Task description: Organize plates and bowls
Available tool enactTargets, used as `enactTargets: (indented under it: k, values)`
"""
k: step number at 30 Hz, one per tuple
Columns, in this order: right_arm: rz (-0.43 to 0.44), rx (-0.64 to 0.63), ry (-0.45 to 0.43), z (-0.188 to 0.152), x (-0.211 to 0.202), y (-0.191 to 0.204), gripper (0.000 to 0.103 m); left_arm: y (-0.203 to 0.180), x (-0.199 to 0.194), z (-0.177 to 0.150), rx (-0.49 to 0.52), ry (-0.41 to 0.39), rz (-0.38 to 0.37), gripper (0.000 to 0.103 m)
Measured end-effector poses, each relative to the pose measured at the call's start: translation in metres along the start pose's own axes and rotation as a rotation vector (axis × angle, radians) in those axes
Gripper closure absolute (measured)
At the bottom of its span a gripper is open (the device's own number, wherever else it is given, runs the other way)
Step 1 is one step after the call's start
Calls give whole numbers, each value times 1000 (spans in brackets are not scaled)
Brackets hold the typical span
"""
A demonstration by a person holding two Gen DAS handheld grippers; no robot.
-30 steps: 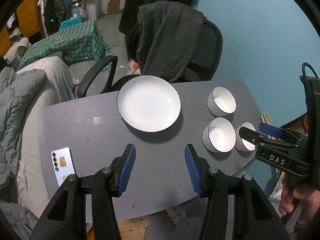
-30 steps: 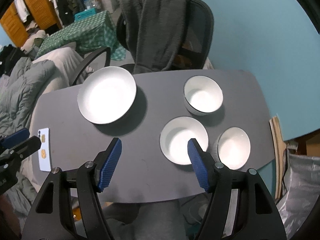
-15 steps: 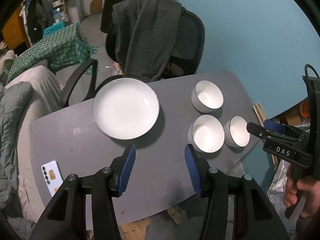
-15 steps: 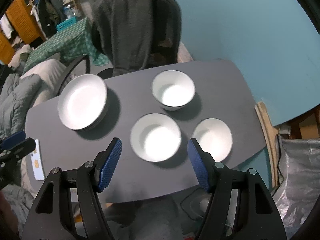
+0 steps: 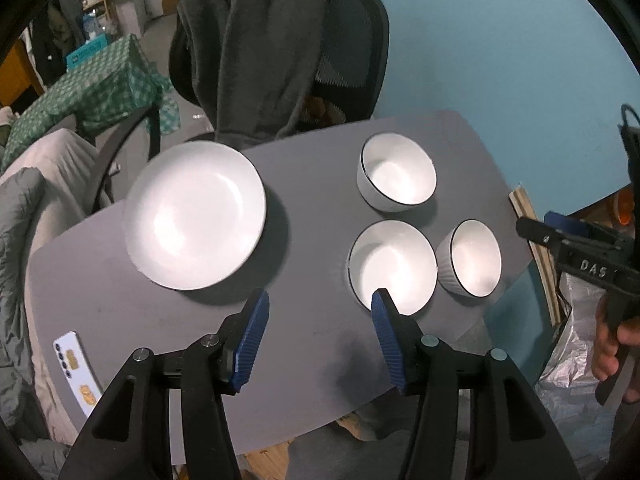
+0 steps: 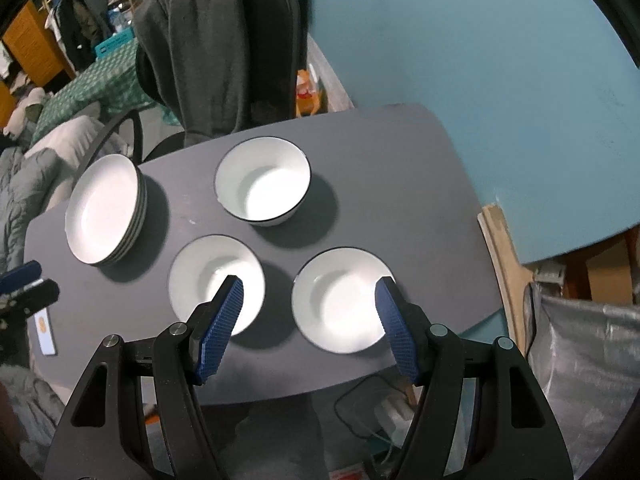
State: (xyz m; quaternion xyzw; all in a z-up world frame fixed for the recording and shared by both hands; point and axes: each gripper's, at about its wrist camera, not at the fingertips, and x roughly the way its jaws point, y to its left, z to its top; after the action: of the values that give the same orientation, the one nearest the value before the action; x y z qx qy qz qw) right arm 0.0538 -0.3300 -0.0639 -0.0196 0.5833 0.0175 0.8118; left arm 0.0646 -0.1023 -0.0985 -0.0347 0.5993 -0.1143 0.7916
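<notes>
A stack of white plates (image 5: 196,220) (image 6: 104,208) sits on the left of the grey table (image 5: 312,184). Three white bowls stand to its right: a far bowl (image 5: 398,178) (image 6: 264,180), a middle bowl (image 5: 394,268) (image 6: 216,280) and a right bowl (image 5: 472,258) (image 6: 342,300) near the table's edge. My left gripper (image 5: 318,332) hovers above the table just left of the middle bowl; its jaws are opening with nothing between them. My right gripper (image 6: 308,316) hangs open above the right bowl, not touching it.
A white phone (image 5: 76,372) lies at the table's near left corner. An office chair draped with a dark garment (image 5: 260,52) stands behind the table. A blue wall runs along the right. A silver bag (image 6: 580,360) sits beyond the right edge.
Both grippers have travelled to the right over the table and come slightly lower. The bowls now sit closer to the fingers and the plates have slid left in both views.
</notes>
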Motion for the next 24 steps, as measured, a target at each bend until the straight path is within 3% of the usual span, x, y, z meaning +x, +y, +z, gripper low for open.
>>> enactTargets:
  k: [6,14,24]
  values:
    - [80,-64,34,15,28,-12,36,-9,34,6,-39,46,16,49]
    - [216,-193,128,27,79,4,36,-20,80,1,-105,119,10,49]
    - [266,-327,215,30,122,30,36,-15,117,-11,-248,182,6,49]
